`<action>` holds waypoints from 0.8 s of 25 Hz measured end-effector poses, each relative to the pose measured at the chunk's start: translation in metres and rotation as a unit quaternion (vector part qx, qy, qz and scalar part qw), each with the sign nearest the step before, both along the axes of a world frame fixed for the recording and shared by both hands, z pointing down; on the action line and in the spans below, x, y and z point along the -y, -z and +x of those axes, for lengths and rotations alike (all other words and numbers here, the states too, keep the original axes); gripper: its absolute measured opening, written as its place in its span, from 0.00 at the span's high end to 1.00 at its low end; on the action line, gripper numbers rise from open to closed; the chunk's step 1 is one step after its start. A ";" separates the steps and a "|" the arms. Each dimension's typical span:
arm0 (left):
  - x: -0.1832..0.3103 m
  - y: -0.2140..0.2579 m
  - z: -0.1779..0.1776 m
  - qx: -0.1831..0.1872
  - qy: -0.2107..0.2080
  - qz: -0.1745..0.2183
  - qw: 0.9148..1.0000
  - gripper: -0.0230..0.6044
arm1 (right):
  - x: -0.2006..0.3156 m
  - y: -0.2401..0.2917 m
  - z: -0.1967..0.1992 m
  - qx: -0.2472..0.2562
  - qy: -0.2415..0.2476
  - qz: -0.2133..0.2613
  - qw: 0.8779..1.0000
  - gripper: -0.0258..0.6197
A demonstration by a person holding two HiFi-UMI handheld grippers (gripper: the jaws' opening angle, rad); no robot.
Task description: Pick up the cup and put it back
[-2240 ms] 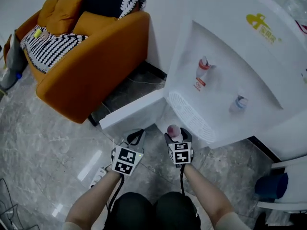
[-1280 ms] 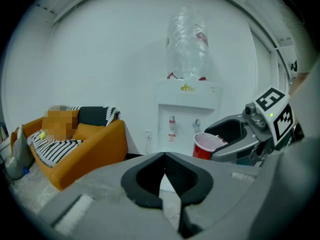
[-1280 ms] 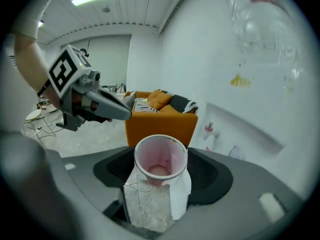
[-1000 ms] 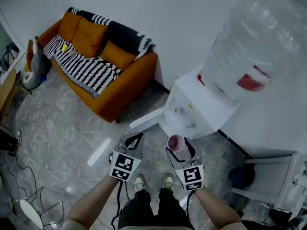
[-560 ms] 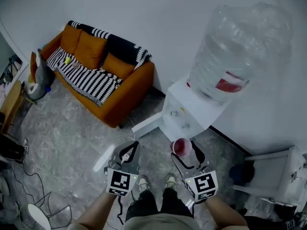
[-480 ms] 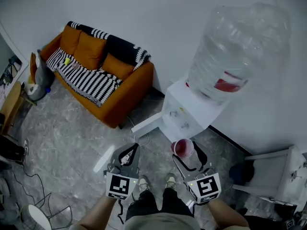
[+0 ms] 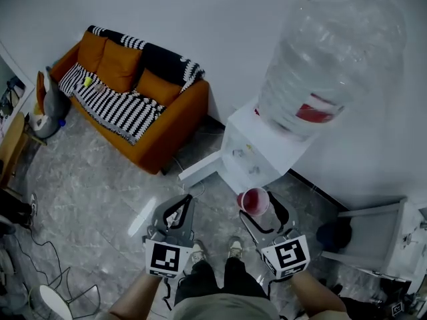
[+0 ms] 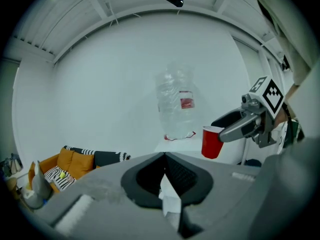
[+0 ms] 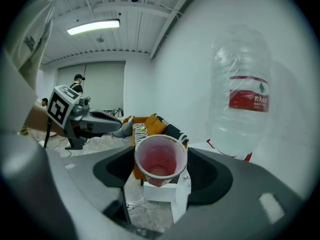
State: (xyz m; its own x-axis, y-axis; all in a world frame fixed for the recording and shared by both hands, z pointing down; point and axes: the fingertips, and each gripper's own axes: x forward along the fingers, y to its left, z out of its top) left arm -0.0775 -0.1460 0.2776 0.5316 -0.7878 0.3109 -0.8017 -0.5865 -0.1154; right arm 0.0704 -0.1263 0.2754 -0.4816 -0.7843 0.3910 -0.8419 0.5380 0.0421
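A red plastic cup (image 7: 253, 201) stands upright between the jaws of my right gripper (image 7: 257, 204), which is shut on it. The cup hangs in the air above the floor, just in front of the white water dispenser (image 7: 260, 153). In the right gripper view the cup (image 9: 160, 160) shows its open mouth, and the inside looks empty. My left gripper (image 7: 177, 211) is shut with nothing in it, level with the right one and to its left. In the left gripper view the cup (image 8: 212, 142) appears at the right, held by the right gripper (image 8: 227, 129).
A large clear water bottle (image 7: 328, 65) sits on top of the dispenser. An orange sofa (image 7: 157, 122) with a striped blanket stands along the wall at left. A white stool (image 7: 373, 235) is at right. Cables lie on the grey marble floor (image 7: 80, 199).
The view has risen from close by the dispenser's taps to high above the floor. The right gripper has kept hold of the cup, now a little further right. The left gripper stays shut.
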 end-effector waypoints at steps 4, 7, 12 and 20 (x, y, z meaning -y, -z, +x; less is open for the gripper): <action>0.018 -0.005 0.013 0.002 -0.009 0.015 1.000 0.96 | 0.026 -0.019 0.009 0.007 -0.022 -0.013 1.000 0.44; 0.033 -0.013 0.022 -0.032 0.010 0.015 0.999 0.96 | 0.047 -0.041 0.009 0.000 -0.031 -0.016 0.999 0.44; 0.064 -0.053 0.044 -0.017 -0.006 0.006 1.000 0.96 | 0.080 -0.087 0.020 -0.006 -0.073 -0.027 0.997 0.44; 0.104 -0.139 0.064 0.002 -0.006 -0.020 1.000 0.96 | 0.104 -0.193 0.028 0.001 -0.123 -0.082 0.989 0.44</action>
State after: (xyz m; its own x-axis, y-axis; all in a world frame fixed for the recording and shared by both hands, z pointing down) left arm -0.0139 -0.2497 0.4167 0.5402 -0.7682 0.3437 -0.7937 -0.6008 -0.0952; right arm 0.0984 -0.2304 0.4681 -0.2846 -0.8041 0.5219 -0.9484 0.3156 -0.0310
